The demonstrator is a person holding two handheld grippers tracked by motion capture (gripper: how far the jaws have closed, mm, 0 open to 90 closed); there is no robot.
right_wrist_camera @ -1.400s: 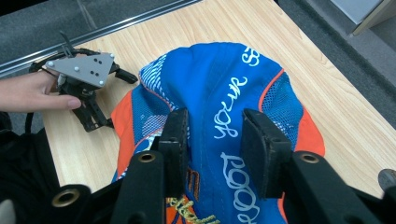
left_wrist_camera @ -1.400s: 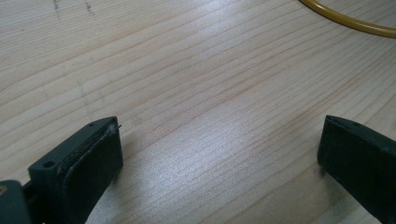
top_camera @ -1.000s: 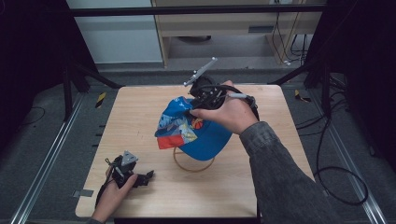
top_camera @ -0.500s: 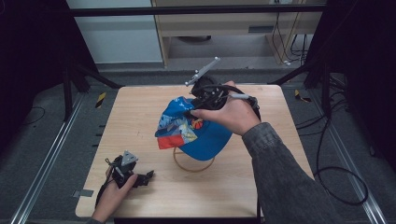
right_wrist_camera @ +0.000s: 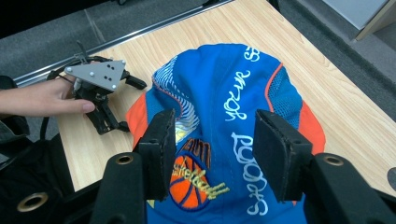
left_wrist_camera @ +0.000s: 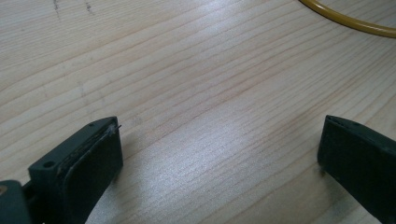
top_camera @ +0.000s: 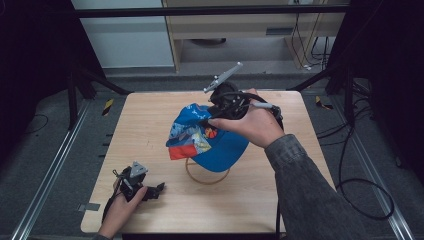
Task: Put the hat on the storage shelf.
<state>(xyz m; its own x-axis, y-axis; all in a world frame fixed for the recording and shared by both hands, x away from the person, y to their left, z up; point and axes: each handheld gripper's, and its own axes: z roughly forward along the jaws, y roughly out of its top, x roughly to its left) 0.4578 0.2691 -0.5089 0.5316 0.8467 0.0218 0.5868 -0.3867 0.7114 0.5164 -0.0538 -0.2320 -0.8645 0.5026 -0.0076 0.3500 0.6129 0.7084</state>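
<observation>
A blue cap (top_camera: 215, 142) with orange panels and a basketball print sits raised above a yellow ring (top_camera: 200, 176) on the wooden table (top_camera: 145, 125). My right gripper (top_camera: 207, 120) hovers at the cap's back top, held by a hand in a grey sleeve. In the right gripper view its jaws stand apart over the cap (right_wrist_camera: 233, 93), so the right gripper (right_wrist_camera: 215, 140) is open. My left gripper (top_camera: 157, 189) rests low on the table at the front left, and it also appears in the right gripper view (right_wrist_camera: 126, 105). The left gripper (left_wrist_camera: 219, 149) is open, with bare wood between its jaws and the yellow ring (left_wrist_camera: 345, 23) beyond.
Metal rails and dark frame legs run along both sides of the table. Cables lie on the floor to the right (top_camera: 360, 200). A shelf unit stands behind the table's far edge.
The right gripper has shifted very slightly to the right above the cap. The left gripper and the cap have stayed put.
</observation>
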